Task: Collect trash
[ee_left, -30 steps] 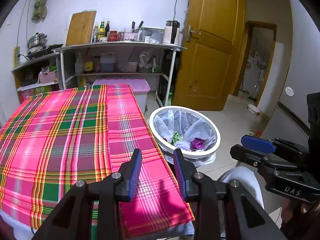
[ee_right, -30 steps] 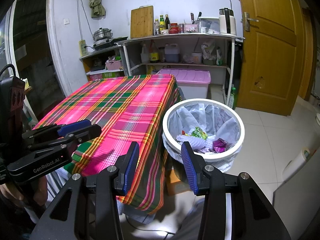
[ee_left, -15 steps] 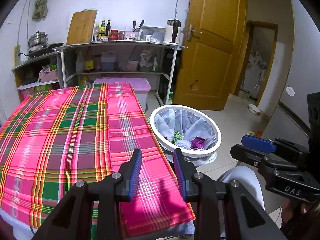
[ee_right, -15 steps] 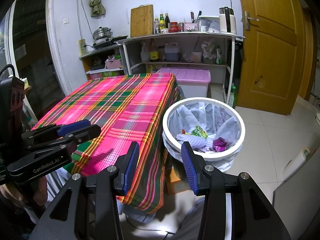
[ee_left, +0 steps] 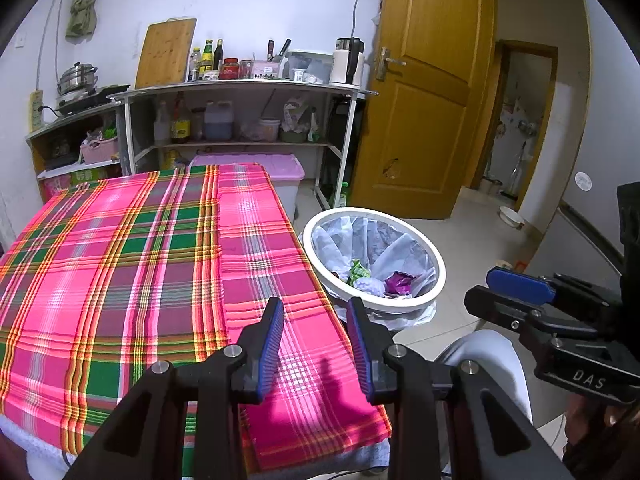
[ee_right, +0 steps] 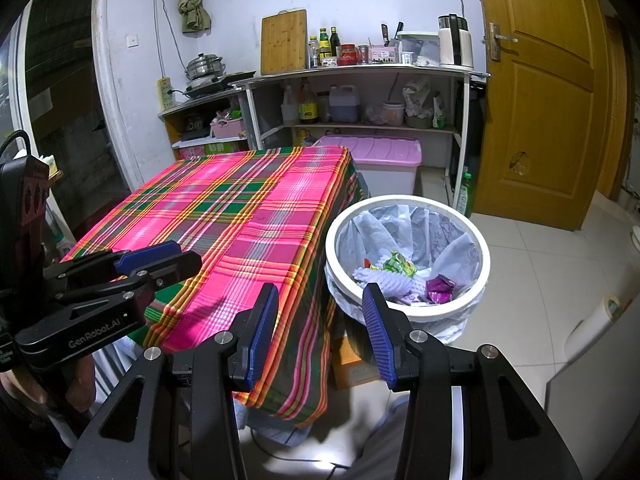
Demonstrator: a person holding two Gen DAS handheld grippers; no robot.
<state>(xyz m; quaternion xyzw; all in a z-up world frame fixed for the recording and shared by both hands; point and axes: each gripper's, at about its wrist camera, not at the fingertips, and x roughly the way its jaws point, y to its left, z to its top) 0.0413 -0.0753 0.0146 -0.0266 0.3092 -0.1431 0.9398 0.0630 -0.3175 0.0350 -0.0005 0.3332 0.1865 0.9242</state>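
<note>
Both grippers hang parted with nothing between their blue pads: the left gripper [ee_left: 315,344] above the near right corner of the tabletop, the right gripper [ee_right: 323,332] just off that corner, aimed between the table edge and the bin. Nothing has changed over the last second; neither hand has shifted and the jaws stand at the same gap as before. Every scrap of trash in sight already lies inside the white bin [ee_right: 478,236]: a green wrapper [ee_right: 396,261], a white foam sleeve [ee_right: 386,280] and a purple wrapper [ee_right: 439,289], all resting on the clear liner bag [ee_right: 428,224]. The stillness with empty jaws suggests the collecting is finished, or that the person is pausing to look for anything left.

The tablecloth [ee_left: 120,272], pink plaid with green and yellow stripes, covers the whole tabletop and drapes over its right edge; no litter shows on it from edge to edge. The bin stands on the tiled floor [ee_right: 532,264], just beside the right edge of the table. Behind the table's far edge a pink-lidded storage box [ee_right: 376,152] sits under a metal shelf [ee_right: 360,70] loaded with bottles, a cutting board [ee_right: 284,42] and a kettle [ee_right: 454,42]. A wooden door [ee_right: 548,92] closes the right side of the room.
</note>
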